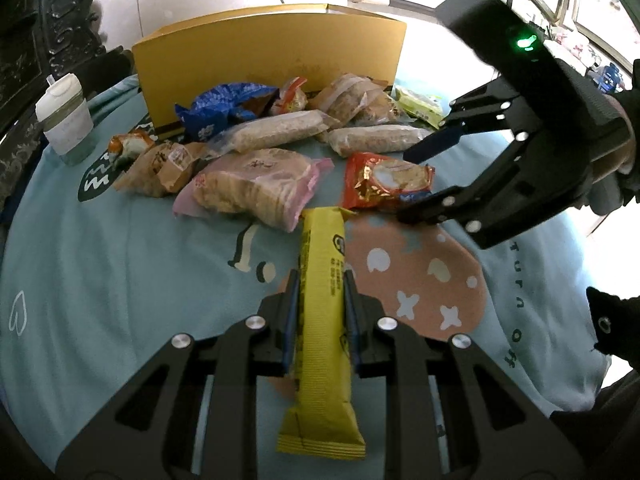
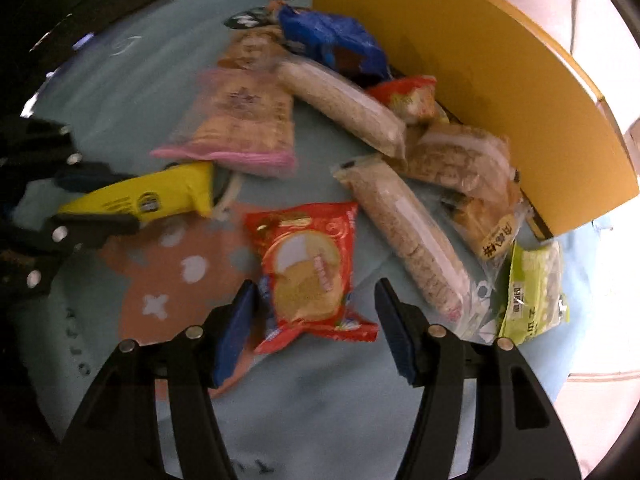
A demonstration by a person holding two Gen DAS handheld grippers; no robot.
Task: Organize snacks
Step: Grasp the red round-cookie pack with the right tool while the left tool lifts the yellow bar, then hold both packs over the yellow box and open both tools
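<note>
Yellow snack bar [image 1: 322, 320], long and crinkly, runs lengthwise away from the left gripper [image 1: 320, 292], clamped between its pads above the blue cloth [image 1: 120, 280]. The yellow cardboard box [image 1: 272, 60] stands behind the heap.

Right wrist view: the right gripper [image 2: 316, 312] gapes over the red foil packet [image 2: 308, 276], not pressing it.

Counted on the table [image 1: 100, 280]: eleven snack packets [image 1: 256, 184], one yellow box [image 1: 268, 60], one lidded cup [image 1: 66, 120].
</note>
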